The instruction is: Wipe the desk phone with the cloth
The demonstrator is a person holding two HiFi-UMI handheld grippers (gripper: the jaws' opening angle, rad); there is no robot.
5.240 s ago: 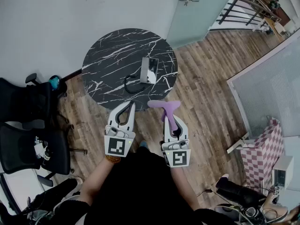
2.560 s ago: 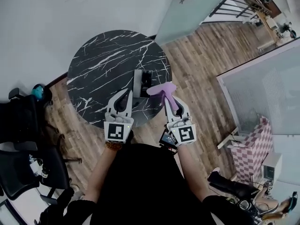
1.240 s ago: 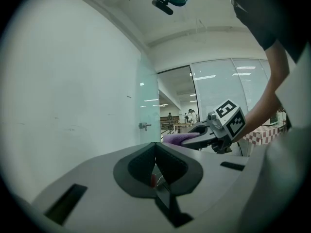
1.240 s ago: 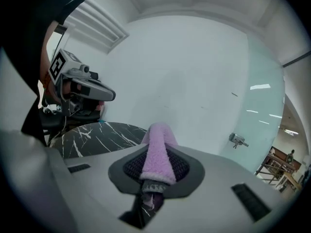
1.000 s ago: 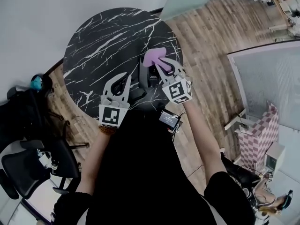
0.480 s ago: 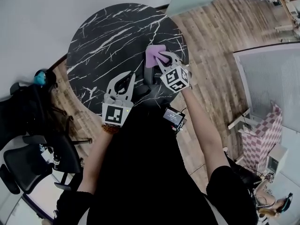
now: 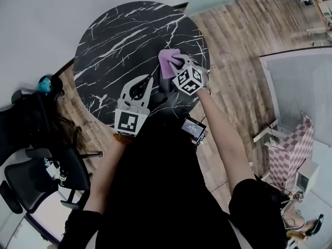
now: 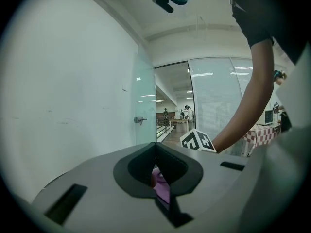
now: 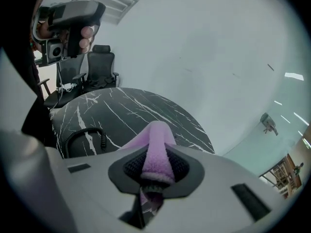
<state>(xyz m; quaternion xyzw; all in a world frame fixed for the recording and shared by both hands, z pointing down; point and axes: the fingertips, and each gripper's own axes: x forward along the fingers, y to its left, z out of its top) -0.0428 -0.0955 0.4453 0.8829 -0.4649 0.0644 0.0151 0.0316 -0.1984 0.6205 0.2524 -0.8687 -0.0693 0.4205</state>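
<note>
The desk phone (image 7: 164, 86) lies on the near part of the round black marble table (image 7: 114, 40), mostly hidden under the grippers. My right gripper (image 7: 174, 66) is shut on the purple cloth (image 7: 167, 62) and holds it down over the phone. In the right gripper view the cloth (image 9: 156, 152) bulges between the jaws of the right gripper (image 9: 154, 181), and the phone's coiled cord (image 9: 83, 132) lies on the table to the left. My left gripper (image 7: 149, 78) hovers just left of the phone, shut with nothing in it. Its closed jaws (image 8: 156, 145) frame a sliver of the cloth.
Black office chairs (image 7: 31, 144) and a blue object (image 7: 44, 84) stand left of the table. A white wall runs behind the table, with wooden floor (image 7: 233, 51) and a glass partition (image 7: 301, 87) to the right. A small device (image 7: 193, 129) hangs at the person's waist.
The person has walked up to the table. The right gripper carried the cloth forward onto the phone and has just tilted left. The left gripper stayed shut beside it.
</note>
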